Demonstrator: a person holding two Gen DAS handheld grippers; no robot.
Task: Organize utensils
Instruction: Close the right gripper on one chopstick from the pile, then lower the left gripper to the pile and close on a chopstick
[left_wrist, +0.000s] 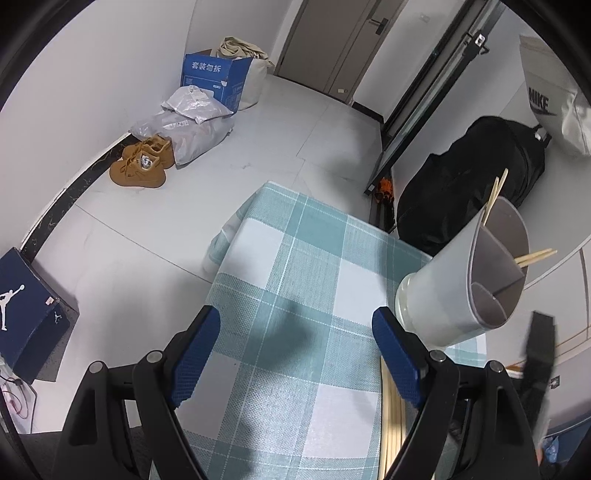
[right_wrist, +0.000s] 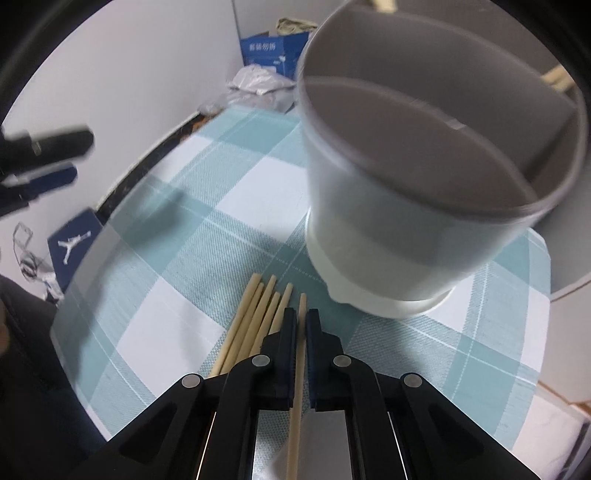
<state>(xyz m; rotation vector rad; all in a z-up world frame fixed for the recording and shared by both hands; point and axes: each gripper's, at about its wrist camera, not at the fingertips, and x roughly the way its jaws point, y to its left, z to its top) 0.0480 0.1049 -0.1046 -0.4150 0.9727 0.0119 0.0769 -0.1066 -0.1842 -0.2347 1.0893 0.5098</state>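
Observation:
A grey utensil holder (right_wrist: 406, 206) with inner dividers stands on the teal checked tablecloth (right_wrist: 207, 236); chopsticks (left_wrist: 496, 192) stick out of its far compartments. Several loose wooden chopsticks (right_wrist: 255, 325) lie on the cloth just in front of it. My right gripper (right_wrist: 302, 317) is shut on a single chopstick (right_wrist: 295, 413), the rightmost of the row. In the left wrist view the holder (left_wrist: 458, 280) stands right of my left gripper (left_wrist: 295, 332), which is open over bare cloth with nothing between its fingers. The loose chopsticks (left_wrist: 391, 417) show under its right finger.
Beyond the table's far edge lies a tiled floor (left_wrist: 258, 140) with brown shoes (left_wrist: 144, 162), plastic bags (left_wrist: 184, 122) and a blue carton (left_wrist: 214, 77). A black backpack (left_wrist: 472, 181) sits behind the holder. A dark blue shoebox (left_wrist: 26, 310) stands at the left.

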